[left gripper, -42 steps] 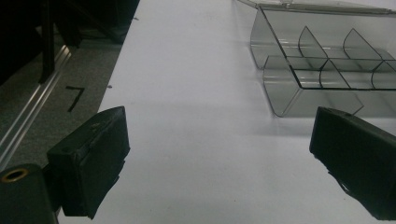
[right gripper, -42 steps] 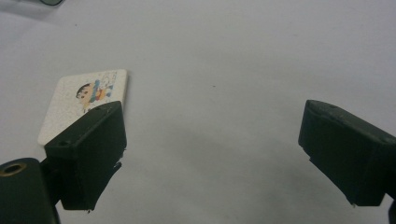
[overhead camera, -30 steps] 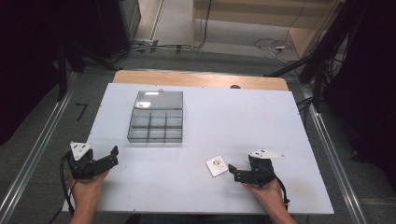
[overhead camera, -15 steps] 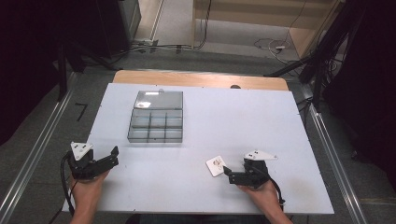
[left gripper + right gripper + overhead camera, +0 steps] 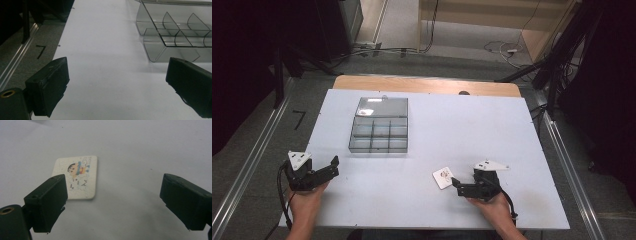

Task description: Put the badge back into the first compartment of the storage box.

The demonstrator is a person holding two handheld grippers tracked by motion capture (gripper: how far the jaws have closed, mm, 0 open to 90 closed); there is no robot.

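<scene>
A small white card [image 5: 443, 177] [image 5: 77, 175] with a cartoon figure printed on it lies flat on the white table [image 5: 462, 130]. My right gripper [image 5: 458, 187] [image 5: 113, 205] hovers just short of the card, jaws wide open, and the card lies ahead of its left jaw. A clear divided plastic box [image 5: 379, 131] [image 5: 175, 32] with its lid swung back stands at the table's middle left. My left gripper [image 5: 332, 165] [image 5: 117, 87] is held open at the near left corner, pointing toward the box with nothing between its jaws.
A wooden strip [image 5: 427, 85] runs along the table's far edge. Metal rails [image 5: 252, 165] flank the table on the left, and another rail [image 5: 569, 170] on the right. Cables lie on the floor [image 5: 492, 50] beyond.
My right gripper has slid left and slightly nearer, closing in on the card. The left gripper has barely shifted.
</scene>
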